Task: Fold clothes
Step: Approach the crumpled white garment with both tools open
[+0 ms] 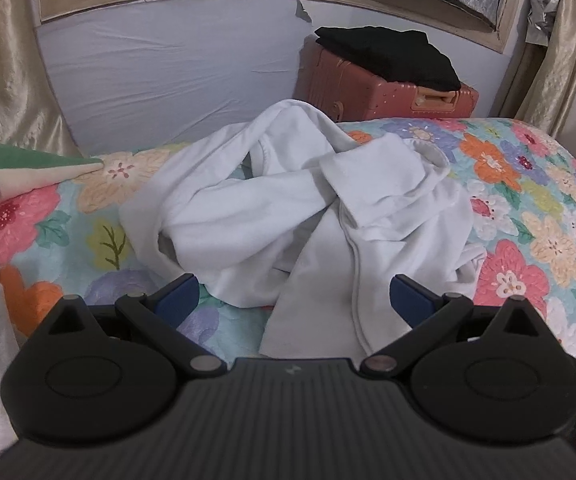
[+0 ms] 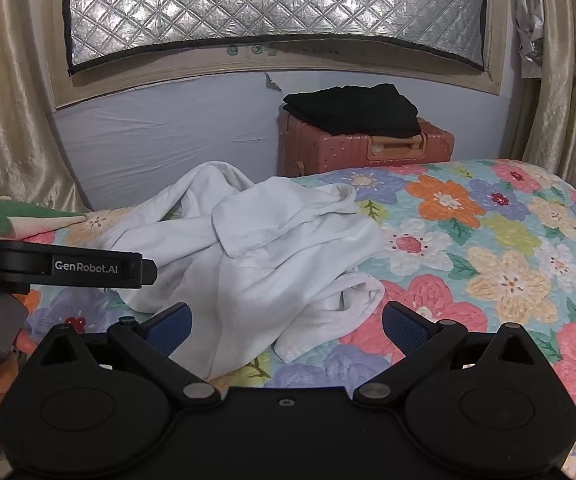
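Left wrist view: white garment (image 1: 296, 216) lies crumpled on floral bedspread (image 1: 528, 200).

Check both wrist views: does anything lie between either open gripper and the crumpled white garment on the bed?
Nothing visible does. The white garment lies directly ahead of the left gripper and the right gripper, both open, with only the floral bedspread around it. The suitcase with black clothes stands behind.

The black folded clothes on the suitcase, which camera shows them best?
The right wrist view: the black folded clothes sit nearer the middle, whole, atop the pink suitcase. The left wrist view also shows them whole, but higher up and more warped.
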Motion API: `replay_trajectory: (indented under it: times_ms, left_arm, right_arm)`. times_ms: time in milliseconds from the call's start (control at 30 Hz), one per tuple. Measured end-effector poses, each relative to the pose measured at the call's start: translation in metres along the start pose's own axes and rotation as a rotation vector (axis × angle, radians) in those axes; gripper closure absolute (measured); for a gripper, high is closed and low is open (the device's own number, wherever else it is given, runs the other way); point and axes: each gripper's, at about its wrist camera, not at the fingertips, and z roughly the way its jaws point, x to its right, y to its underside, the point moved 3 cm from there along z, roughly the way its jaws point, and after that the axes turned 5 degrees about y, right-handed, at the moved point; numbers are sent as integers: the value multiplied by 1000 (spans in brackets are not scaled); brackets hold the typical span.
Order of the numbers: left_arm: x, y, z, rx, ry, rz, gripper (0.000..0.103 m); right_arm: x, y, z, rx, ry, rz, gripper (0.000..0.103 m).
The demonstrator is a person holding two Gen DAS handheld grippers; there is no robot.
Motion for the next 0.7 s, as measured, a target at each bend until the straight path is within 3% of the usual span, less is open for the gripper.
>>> replay_trajectory:
  times_ms: [700]
  left_arm:
    - [-8,3,11,-55,-29,-8,0]
  right_arm:
    - [-12,0,8,-17,21,-28,0]
